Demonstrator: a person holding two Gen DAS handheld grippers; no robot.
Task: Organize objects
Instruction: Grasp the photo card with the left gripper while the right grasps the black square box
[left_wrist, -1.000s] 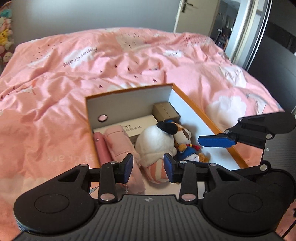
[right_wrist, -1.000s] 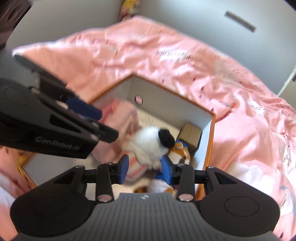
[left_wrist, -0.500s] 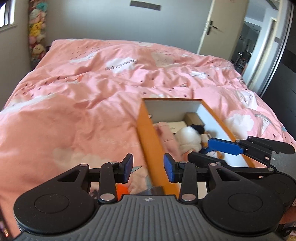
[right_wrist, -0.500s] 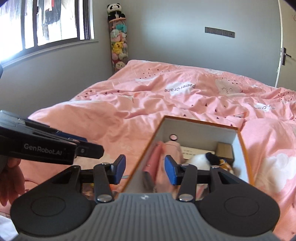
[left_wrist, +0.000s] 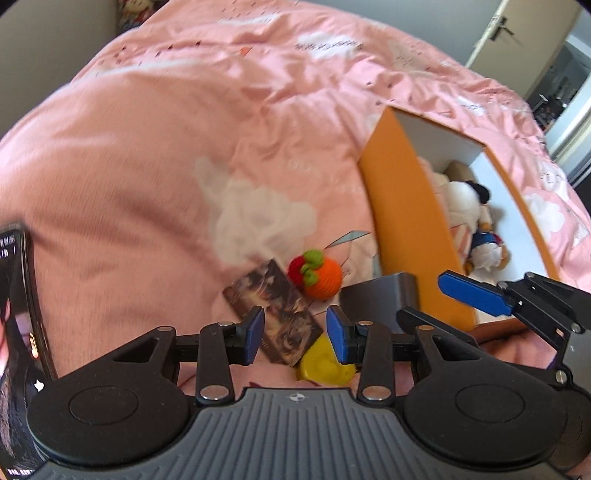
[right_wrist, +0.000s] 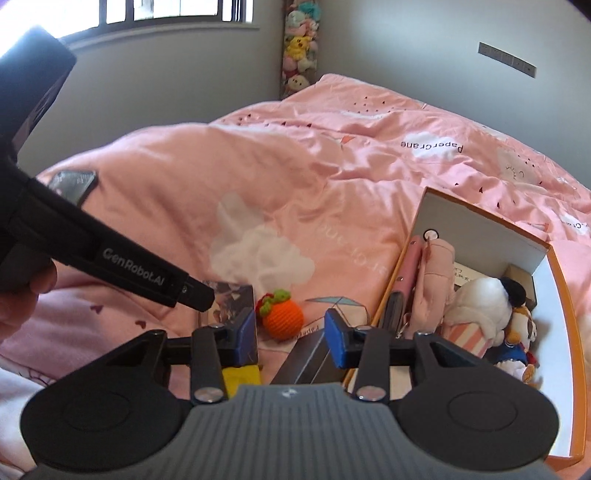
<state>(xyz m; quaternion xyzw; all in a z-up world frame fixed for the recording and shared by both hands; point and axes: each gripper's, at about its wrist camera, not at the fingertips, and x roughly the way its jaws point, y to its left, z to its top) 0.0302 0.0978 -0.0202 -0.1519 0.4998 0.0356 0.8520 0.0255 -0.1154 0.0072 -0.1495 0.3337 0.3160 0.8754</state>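
since the earlier frames both grippers have swung off the orange box and over the loose things beside it on the bedspread; the right jaws have just been closing a little, nothing between them. left wrist view: left gripper (left_wrist: 295, 334) part open and empty, hovering above a dark picture card (left_wrist: 275, 308); a yellow thing (left_wrist: 325, 363) lies just below it, a knitted orange ball (left_wrist: 320, 278) just beyond, a grey flat case (left_wrist: 376, 297) beside the box (left_wrist: 410, 225). right gripper (left_wrist: 469, 291) hangs near the box's corner. right wrist view: right gripper (right_wrist: 290, 332), jaws apart, empty, lined up on the ball (right_wrist: 282, 317); box (right_wrist: 565, 332) holds soft toys (right_wrist: 484, 314) and a pink pouch (right_wrist: 434, 280). judgement: ball looks light, soft and squashy, not fragile; pinch across its middle. card looks thin and stiff, likely needs an edge grip off the soft bedspread (right_wrist: 295, 177).
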